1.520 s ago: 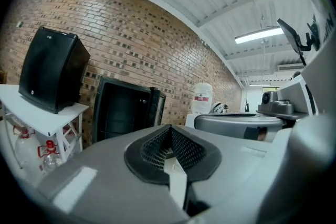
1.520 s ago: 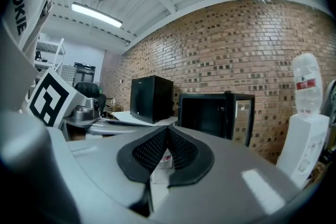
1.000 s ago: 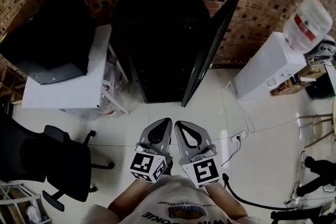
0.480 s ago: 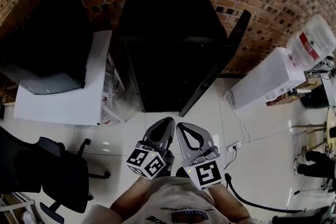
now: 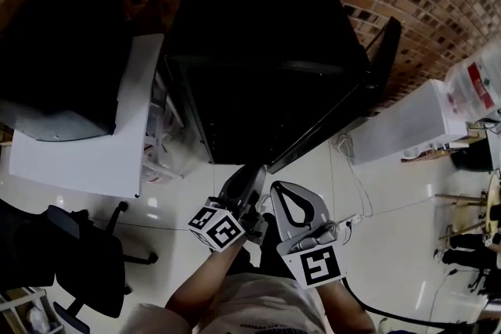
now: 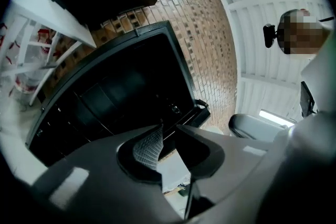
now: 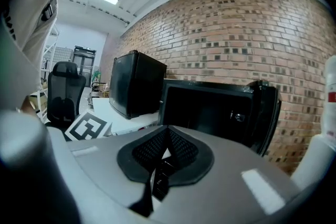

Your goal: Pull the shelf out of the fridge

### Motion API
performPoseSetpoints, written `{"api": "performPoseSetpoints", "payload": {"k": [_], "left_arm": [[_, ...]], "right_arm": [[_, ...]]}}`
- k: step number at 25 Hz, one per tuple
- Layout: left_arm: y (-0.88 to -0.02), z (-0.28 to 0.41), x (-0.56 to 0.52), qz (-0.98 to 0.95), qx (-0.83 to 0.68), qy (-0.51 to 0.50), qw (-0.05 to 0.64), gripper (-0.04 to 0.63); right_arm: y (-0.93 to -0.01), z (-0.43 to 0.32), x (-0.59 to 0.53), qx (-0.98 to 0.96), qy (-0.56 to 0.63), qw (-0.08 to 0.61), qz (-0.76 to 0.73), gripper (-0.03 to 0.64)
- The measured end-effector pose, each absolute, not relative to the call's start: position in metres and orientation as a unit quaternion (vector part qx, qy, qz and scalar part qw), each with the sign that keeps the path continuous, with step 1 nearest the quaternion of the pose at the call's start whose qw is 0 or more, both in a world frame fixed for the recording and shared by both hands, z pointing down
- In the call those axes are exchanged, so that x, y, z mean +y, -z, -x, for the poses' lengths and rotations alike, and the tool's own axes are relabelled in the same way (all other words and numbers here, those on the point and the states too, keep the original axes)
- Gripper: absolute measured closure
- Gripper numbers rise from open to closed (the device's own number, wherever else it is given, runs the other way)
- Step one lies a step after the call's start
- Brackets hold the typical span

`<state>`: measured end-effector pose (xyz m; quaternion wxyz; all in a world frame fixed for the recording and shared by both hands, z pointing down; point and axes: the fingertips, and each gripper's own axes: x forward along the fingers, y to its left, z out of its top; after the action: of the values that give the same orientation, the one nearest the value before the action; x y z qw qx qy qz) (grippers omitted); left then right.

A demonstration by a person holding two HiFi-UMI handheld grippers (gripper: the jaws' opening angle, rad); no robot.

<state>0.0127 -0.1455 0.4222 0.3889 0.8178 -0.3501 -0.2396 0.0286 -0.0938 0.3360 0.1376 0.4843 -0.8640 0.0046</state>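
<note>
A black fridge (image 5: pixel 266 51) stands against the brick wall with its door (image 5: pixel 372 90) swung open to the right. Its inside is dark, and I cannot make out a shelf there. My left gripper (image 5: pixel 253 170) is rolled on its side just before the fridge's lower front edge. Its jaws are opening, with a narrow gap and nothing between them (image 6: pixel 169 126). My right gripper (image 5: pixel 275 186) is beside it, shut and empty, jaws meeting at the tips (image 7: pixel 168 129). Both point at the fridge (image 7: pixel 210 107), apart from it.
A white table (image 5: pixel 78 152) carrying a large black box (image 5: pixel 55 51) stands left of the fridge. An office chair (image 5: pixel 70 262) is at the lower left. A white water dispenser (image 5: pixel 415 121) stands right of the door, and a cable (image 5: pixel 352 215) lies on the tiled floor.
The fridge has come nearer and larger in the head view. Both grippers moved toward its front. The left gripper rolled onto its side and its jaws parted a little.
</note>
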Motion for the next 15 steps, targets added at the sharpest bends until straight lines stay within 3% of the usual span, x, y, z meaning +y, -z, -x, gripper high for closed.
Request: {"api": "performPoseSetpoints", "payload": {"k": [15], "left_arm": [[-0.556,-0.015,-0.271,-0.724,-0.395,0.328,0.461,0.455]], "right_arm": [[-0.385,-0.048,-0.156,-0.877,-0.019,0.159,-0.452,0.612]]}}
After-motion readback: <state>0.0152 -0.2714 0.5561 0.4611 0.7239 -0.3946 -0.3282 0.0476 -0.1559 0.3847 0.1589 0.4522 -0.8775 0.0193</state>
